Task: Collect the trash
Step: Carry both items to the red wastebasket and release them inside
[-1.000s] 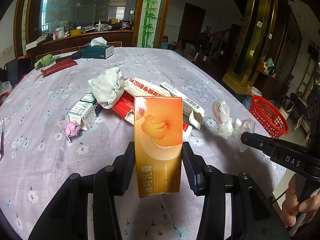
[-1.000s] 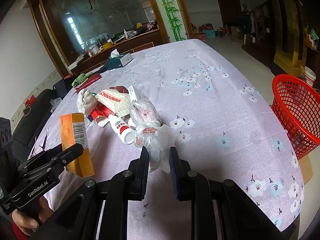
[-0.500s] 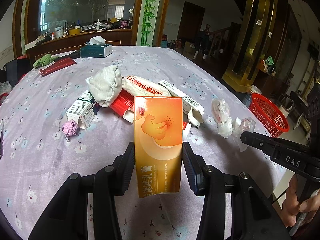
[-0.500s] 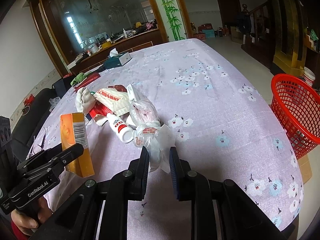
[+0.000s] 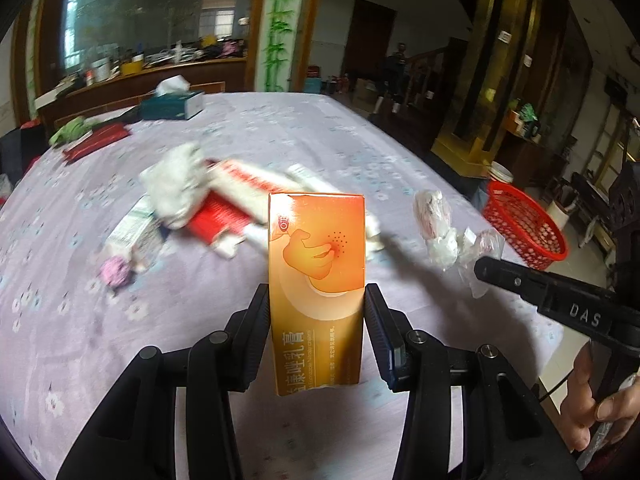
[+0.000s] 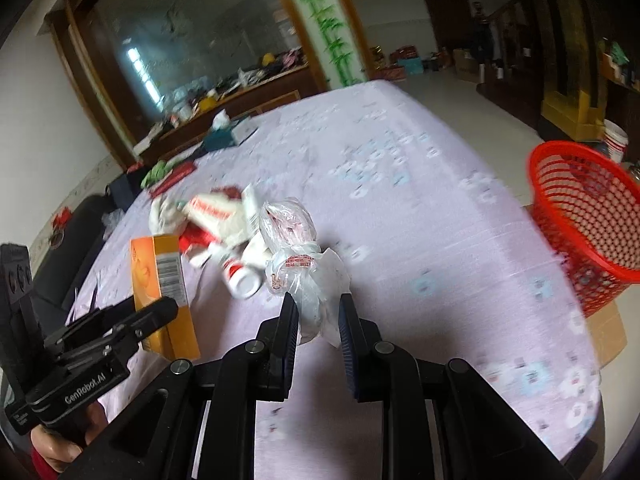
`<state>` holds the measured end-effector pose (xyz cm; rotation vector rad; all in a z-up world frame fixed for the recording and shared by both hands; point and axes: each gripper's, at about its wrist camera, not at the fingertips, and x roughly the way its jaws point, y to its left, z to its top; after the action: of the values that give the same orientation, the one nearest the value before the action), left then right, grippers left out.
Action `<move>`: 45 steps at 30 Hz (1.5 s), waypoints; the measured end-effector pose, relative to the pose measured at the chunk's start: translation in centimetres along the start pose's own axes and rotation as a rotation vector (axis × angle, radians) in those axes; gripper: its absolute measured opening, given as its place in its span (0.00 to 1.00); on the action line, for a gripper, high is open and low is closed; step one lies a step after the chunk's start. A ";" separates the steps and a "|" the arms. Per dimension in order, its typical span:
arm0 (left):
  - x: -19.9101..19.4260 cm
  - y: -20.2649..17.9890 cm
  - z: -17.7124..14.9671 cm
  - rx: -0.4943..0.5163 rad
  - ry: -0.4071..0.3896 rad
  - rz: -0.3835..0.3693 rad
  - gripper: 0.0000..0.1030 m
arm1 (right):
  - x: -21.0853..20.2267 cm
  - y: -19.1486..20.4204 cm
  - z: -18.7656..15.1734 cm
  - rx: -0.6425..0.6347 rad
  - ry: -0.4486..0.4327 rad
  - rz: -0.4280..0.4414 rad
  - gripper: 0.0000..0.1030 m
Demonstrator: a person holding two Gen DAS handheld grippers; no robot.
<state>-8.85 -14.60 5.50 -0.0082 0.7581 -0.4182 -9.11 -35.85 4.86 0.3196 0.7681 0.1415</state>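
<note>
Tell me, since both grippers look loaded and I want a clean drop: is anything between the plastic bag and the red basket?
Nothing visible is. The right gripper holds the plastic bag above the table; the red basket sits past the table's right edge, with only bare floral cloth between them. The left gripper holds the orange box on the other side.

My left gripper (image 5: 317, 320) has lifted the orange box (image 5: 317, 288) higher above the table (image 5: 60, 280); my right gripper (image 6: 318, 320) has raised its clear plastic bag (image 6: 316, 280), swinging toward the red basket (image 6: 588, 224).
</note>
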 end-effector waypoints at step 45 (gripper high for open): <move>9.1 -20.6 8.5 0.184 0.107 -0.323 0.68 | -10.0 -19.0 4.5 0.311 -0.247 -0.230 0.52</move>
<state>-4.79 -38.04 8.89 0.0658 0.8238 -0.7998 -12.94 -57.20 8.10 0.5302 0.5749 -0.2339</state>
